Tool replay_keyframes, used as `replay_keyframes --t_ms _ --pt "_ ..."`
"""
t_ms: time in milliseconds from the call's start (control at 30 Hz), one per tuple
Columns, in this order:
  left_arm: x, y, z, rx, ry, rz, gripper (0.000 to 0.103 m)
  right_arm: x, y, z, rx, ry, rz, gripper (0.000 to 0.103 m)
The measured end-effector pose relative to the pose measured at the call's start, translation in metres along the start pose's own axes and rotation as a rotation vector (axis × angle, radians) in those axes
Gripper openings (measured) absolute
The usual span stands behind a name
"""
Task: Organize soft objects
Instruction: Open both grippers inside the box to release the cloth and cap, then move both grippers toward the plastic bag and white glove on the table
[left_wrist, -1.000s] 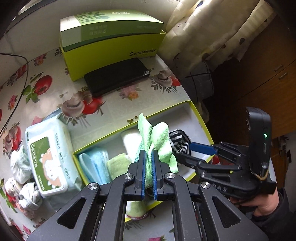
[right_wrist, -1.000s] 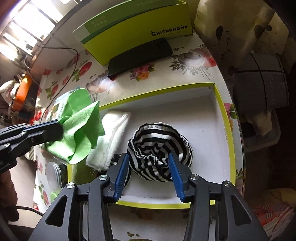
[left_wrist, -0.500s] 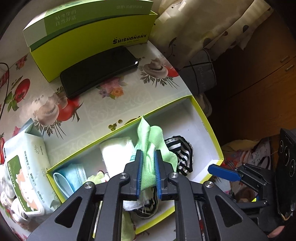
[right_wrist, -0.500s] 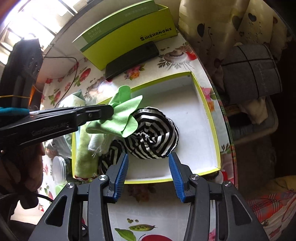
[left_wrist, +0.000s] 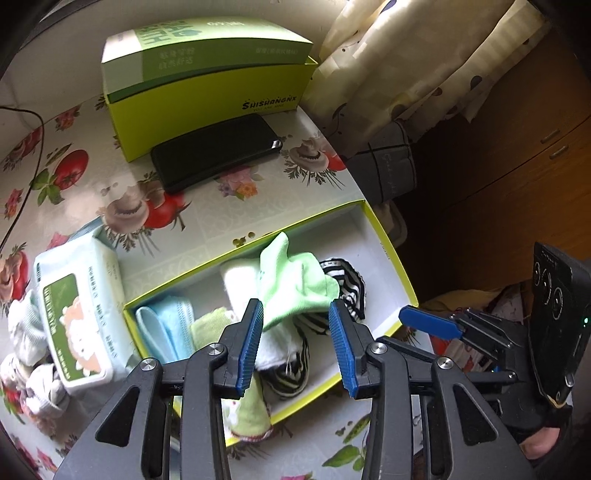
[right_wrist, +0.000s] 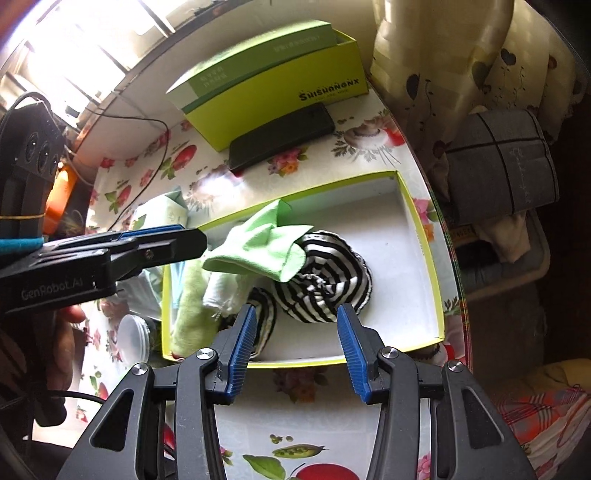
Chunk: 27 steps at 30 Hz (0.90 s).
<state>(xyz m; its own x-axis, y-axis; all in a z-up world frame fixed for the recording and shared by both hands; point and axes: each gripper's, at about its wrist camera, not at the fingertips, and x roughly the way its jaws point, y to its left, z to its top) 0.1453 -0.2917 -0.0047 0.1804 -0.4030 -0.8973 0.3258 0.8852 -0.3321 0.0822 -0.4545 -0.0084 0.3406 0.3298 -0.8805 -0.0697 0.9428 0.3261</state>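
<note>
Left gripper (left_wrist: 295, 341): jaws opening, pads clear of green cloth (left_wrist: 291, 284); cloth lies in yellow-rimmed tray (left_wrist: 391, 258), draped over striped sock (right_wrist: 325, 280); withdraw straight upward, avoiding snags. Right gripper (right_wrist: 295, 347): open, empty, before tray.

A black phone (left_wrist: 216, 151) lies flat on the bench (left_wrist: 207, 218), touching the front of a closed yellow-green carton (left_wrist: 207, 79) lettered SHISHANGNX. A pack of wet wipes (left_wrist: 79, 314) sits at the left. A thin black cable (left_wrist: 27, 155) crosses the floral cover. A spotted cream curtain (left_wrist: 413, 62) hangs beyond the bench edge.
</note>
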Motion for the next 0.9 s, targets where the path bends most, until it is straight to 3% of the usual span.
replay_keyframes --t_ms 200,300,900 --pt "-0.024 0.01 -0.021 0.005 -0.014 -0.005 0.038 -0.005 0.028 -0.007 -0.026 -0.003 0.005 0.045" --pt "-0.037 0.02 -0.033 0.003 -0.035 0.027 0.038 -0.007 0.045 -0.01 -0.049 -0.001 0.009 0.046" --pt "-0.1 0.113 -0.106 -0.208 -0.13 0.095 0.038 -0.007 0.142 -0.032 -0.208 0.032 0.028 0.046"
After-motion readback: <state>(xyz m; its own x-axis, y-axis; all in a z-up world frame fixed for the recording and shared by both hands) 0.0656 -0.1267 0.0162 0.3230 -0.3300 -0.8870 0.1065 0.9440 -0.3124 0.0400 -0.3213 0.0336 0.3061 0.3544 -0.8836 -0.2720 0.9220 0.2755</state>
